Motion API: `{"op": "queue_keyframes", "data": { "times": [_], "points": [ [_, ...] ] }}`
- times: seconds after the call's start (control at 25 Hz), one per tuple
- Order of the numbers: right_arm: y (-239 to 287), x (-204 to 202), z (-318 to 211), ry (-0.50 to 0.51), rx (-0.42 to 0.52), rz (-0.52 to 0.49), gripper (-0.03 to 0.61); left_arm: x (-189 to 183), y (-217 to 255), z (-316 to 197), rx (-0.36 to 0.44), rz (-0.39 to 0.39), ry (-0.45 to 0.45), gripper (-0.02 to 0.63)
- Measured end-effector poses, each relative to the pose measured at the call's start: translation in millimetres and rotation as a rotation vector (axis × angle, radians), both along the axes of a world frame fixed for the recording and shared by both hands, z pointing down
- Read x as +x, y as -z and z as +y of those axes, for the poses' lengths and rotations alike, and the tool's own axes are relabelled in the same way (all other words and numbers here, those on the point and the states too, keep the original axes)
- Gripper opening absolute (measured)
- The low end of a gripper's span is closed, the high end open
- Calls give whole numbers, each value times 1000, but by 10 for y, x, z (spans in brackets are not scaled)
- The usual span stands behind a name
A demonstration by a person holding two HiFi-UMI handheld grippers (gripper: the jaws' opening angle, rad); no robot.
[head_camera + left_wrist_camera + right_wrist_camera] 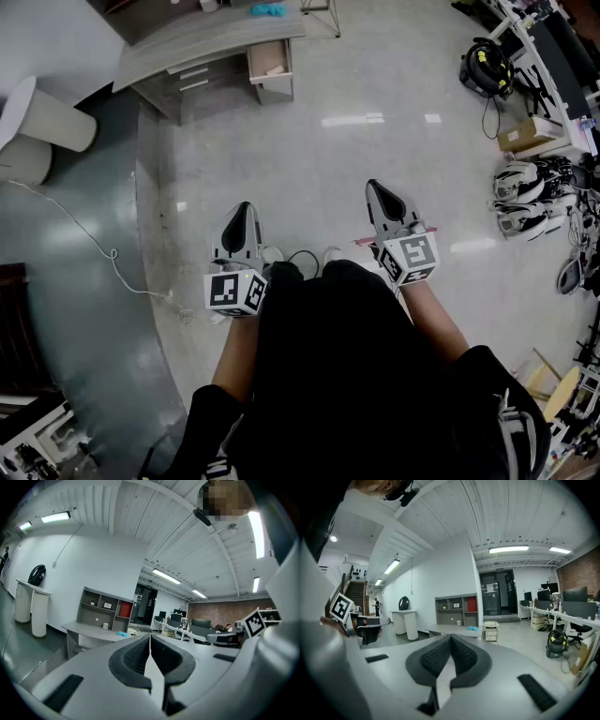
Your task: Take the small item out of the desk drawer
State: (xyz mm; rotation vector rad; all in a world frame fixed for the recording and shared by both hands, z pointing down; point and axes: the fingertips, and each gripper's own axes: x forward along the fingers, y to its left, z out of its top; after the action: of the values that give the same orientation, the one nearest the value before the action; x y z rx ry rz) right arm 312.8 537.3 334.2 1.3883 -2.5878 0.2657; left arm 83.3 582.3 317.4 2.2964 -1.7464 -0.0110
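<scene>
Both tongs are shut tight with nothing in them. The left gripper [243,214] has its pads pressed together with no gap, and so does the right gripper [379,192]. Both are held out in front of the person's body, well apart from the desk [187,47] and pointing toward it across bare floor.

The drawer [269,58] at the desk's right end is pulled out, open side up. A pale pinkish small item [275,69] lies inside it, toward the drawer's front. It is too small in the head view to tell its shape or material. The gripper views show the desk only from the side, and the drawer's inside is not visible there. A teal thing [267,9] sits on the desktop behind the drawer and is not in it.

Handling, as a judgement:
- The item looks small, so it is probably light and one gripper should do.
- Stiff or soft cannot be told, so it is best treated as possibly soft or slippery, with the jaws closed gently.
- The hold is best taken from above, across the item's narrower side and at its middle.
- The drawer walls are close, so the jaws should open only as wide as needed.
- A low-lying item may need a pad tip slid under one edge.

The task has not started, as the person first has to approach the desk.
</scene>
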Motion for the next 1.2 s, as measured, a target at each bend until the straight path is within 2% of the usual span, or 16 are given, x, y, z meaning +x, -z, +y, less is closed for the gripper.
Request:
{"op": "queue_keyframes", "data": {
  "times": [0.28, 0.92, 0.96, 1.04, 1.12, 1.16, 1.2],
  "points": [
    [-13, 375, 76, -5, -10, -34, 0, 448, -81, 83, 2, 10, -21, 15],
    [-192, 480, -76, 32, -35, -41, 3, 566, -199, -55, 14, 15, -9, 18],
    [-209, 487, -99, 30, -40, -31, 34, 562, -221, -70, 8, 17, -8, 18],
    [-248, 519, -140, 17, -53, -15, 161, 553, -294, -94, -15, 31, -3, 39],
    [-307, 580, -168, -5, -72, -16, 244, 529, -406, -107, -59, 66, 14, 203],
    [-341, 612, -176, -15, -83, -20, 286, 505, -460, -106, -77, 83, 33, 238],
    [-372, 637, -180, -20, -92, -23, 305, 478, -507, -102, -89, 91, 52, 244]
  ]
}}
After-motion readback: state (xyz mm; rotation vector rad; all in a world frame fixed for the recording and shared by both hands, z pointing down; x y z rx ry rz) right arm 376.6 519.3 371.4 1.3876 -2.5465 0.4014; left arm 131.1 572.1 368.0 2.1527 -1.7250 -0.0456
